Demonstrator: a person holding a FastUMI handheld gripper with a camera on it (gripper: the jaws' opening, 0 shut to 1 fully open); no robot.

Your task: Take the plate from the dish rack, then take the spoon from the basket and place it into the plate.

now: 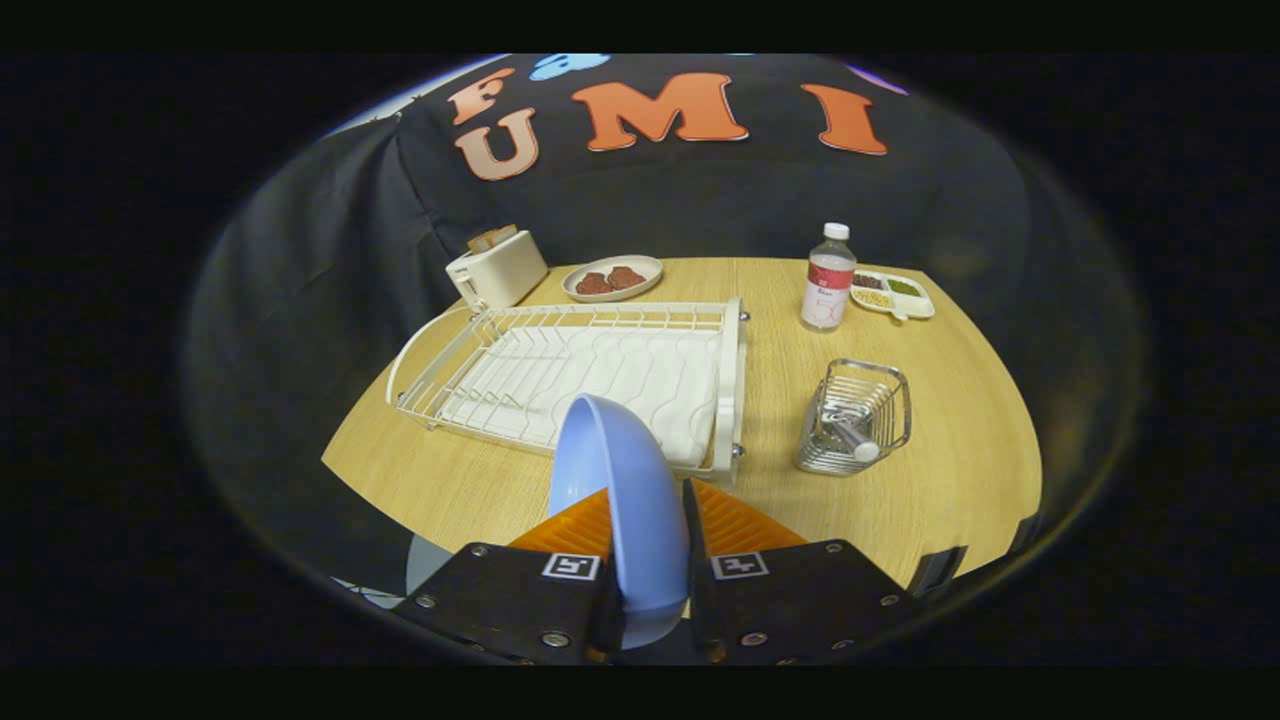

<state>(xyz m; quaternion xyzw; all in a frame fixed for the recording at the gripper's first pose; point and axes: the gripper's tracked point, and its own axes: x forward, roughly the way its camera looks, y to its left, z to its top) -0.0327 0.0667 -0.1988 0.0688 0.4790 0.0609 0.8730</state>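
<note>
A light blue plate (625, 480) stands on edge between my orange fingers (740, 525), and my gripper (645, 530) is shut on its rim, holding it in the air above the table's near edge. Just beyond it lies the white wire dish rack (590, 370), with nothing standing in it. To the right of the rack stands a small metal wire basket (855, 418), and the spoon (850, 438) leans inside it with its handle end pointing toward me.
On the wooden table (960, 420), beyond the rack, stand a white toaster (497, 268) and a beige dish of brown food (612, 279). A clear bottle (828, 280) and a small divided tray (892, 294) sit at the far right.
</note>
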